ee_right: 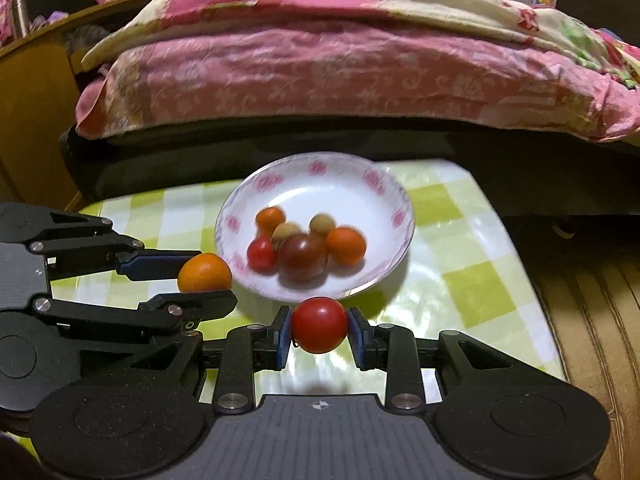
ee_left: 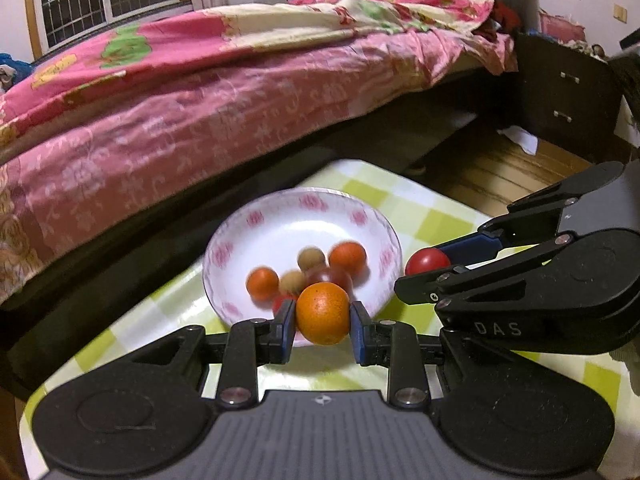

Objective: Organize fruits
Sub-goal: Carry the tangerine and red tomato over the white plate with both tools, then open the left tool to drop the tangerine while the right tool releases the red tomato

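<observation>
Left gripper [ee_left: 323, 325] is clamped on a small orange [ee_left: 323, 313], blue pads pressing both its sides. Right gripper [ee_right: 319, 330] is closed the same way on a red tomato [ee_right: 319, 324]. Both fruits are held above the green-checked tablecloth [ee_right: 472, 280], the two tools side by side. Just ahead of both sets of fingertips sits a white plate [ee_right: 360, 196] with pink flowers, holding two small oranges, two pale brown fruits, a red tomato and a darker one, blurred. Beyond the plate, a bed with a pink quilt [ee_left: 200, 100].
</observation>
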A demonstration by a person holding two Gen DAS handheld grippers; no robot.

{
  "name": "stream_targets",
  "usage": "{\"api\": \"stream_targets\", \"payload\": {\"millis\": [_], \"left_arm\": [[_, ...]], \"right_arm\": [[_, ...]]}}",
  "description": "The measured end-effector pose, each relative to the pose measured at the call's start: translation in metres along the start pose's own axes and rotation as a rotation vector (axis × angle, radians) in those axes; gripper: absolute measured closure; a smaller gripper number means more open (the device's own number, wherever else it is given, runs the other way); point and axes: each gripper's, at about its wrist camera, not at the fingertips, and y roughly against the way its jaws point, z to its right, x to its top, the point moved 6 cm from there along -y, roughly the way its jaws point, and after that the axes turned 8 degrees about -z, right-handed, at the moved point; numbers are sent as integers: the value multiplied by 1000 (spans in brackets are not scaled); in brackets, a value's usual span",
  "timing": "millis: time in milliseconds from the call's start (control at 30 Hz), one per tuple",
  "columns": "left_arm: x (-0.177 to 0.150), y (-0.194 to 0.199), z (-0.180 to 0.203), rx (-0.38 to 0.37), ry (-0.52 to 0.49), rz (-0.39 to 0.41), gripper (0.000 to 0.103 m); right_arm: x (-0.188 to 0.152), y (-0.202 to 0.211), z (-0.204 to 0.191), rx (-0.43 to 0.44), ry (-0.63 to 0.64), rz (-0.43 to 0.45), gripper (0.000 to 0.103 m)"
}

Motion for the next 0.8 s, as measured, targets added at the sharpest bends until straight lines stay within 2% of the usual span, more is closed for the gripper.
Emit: {"api": "stream_targets", "payload": {"millis": [367,800], "left_arm": [[36,-31,-25,40,22,21,68],[50,-90,-46,43,44,-19,68]], "right_arm": [[46,-17,15,-47,20,56,77],[76,-71,38,-75,-3,50,77]]}}
